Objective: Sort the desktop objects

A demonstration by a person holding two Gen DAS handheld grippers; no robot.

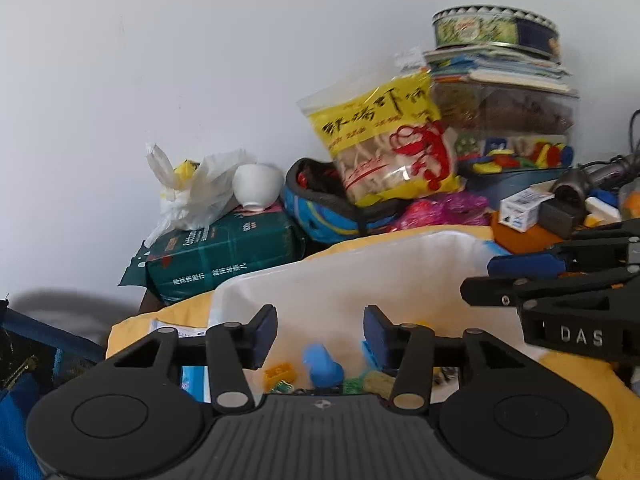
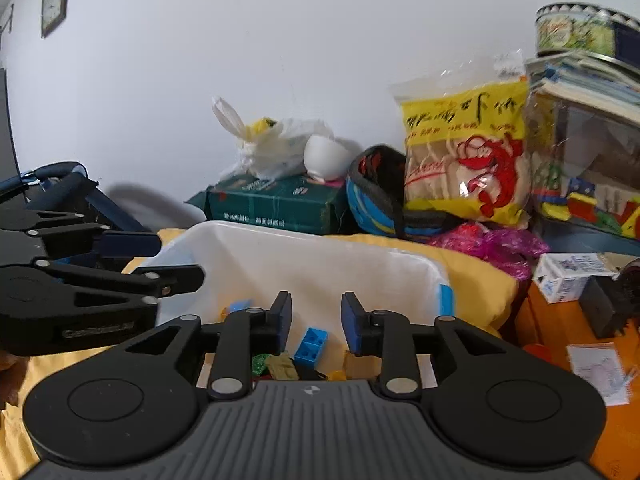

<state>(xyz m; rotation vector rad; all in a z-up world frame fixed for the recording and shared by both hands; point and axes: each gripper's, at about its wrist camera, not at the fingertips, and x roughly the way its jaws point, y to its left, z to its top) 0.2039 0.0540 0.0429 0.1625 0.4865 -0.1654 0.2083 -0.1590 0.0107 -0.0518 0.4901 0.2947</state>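
White wall backs a crowded worktop draped in yellow cloth, with clutter stacked along the far edge. From the left wrist view, the left gripper hangs over the translucent white plastic bin, its blue-padded fingers parted wide and holding nothing; below and between them lie a rounded blue plastic toy, a small orange building brick and bits of green, all inside the bin. Behind stand a dark green tissue pack carrying a white ceramic bowl, a crumpled white plastic bag, and a yellow snack bag printed with a red shrimp. The right gripper reaches in from the right edge, its fingers seen side-on and only slightly apart, with nothing seen between them. From the right wrist view, the right gripper is likewise over the bin, moderately open and empty, a blue two-stud building brick lying just beyond and between its pads, beside a green circuit-like piece. The left gripper shows at the left edge. Both look poised over the sorted pieces, so the release seems done; a clean retreat would mean lifting straight up before swinging aside, keeping the two grippers from clashing and clear of the bin rim, then picking the next loose item, perhaps the small white carton at right.
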